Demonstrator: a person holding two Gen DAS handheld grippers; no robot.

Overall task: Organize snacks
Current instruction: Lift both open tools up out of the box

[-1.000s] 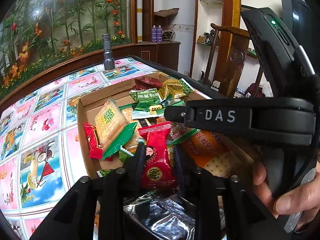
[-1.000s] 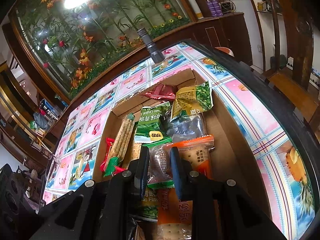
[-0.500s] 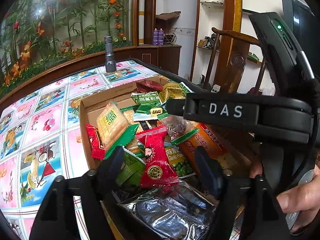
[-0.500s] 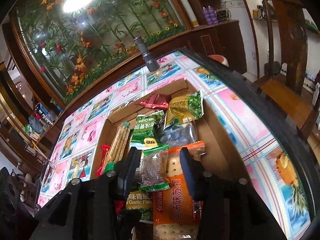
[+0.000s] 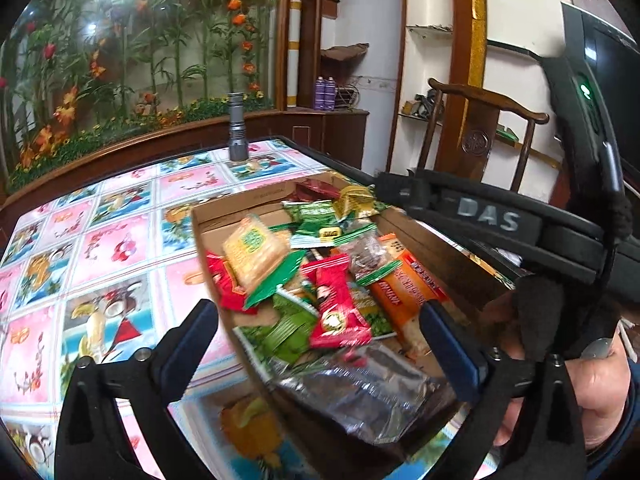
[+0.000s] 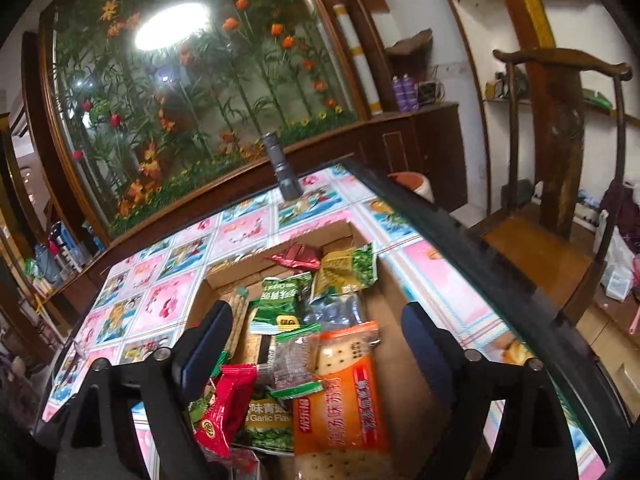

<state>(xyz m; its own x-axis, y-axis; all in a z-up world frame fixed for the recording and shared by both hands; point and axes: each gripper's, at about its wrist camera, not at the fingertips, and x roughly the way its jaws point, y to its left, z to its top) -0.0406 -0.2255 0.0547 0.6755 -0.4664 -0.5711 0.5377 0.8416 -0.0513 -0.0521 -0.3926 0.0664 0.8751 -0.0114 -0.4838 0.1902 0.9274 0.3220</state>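
We find the snacks gathered in an open cardboard box (image 5: 256, 194) on a table covered with a pink-and-blue picture-tile cloth (image 5: 120, 248). In the right wrist view, an orange cracker pack (image 6: 344, 396) printed with Chinese characters lies at 6 o'clock in the box; to its 9 o'clock sits a green pack (image 6: 268, 420) reading "Garlic Flav", then a red wrapped sweet (image 6: 224, 404) with a round gold emblem. A clear packet with green ends (image 6: 292, 360) rests across them, and a green pouch with white characters (image 6: 280, 300) and a yellow-green pouch (image 6: 344, 272) lie toward 12 o'clock. In the left wrist view, a silver foil bag (image 5: 360, 392) fills the near end of the box at 6 o'clock. The left gripper (image 5: 320, 340) stands spread wide, its jaws having just been opening, with the red sweet lying loose between them, unpressed. The right gripper (image 6: 316, 336) is likewise spread, jaws just opened, straddling the clear packet without touching it; its strap reads "DAS" (image 5: 486, 218), and a hand (image 5: 592, 392) grips its handle. A grey flashlight (image 6: 282, 168) stands upright at the table's 12 o'clock edge, a wooden chair (image 6: 560, 152) at 2 o'clock.
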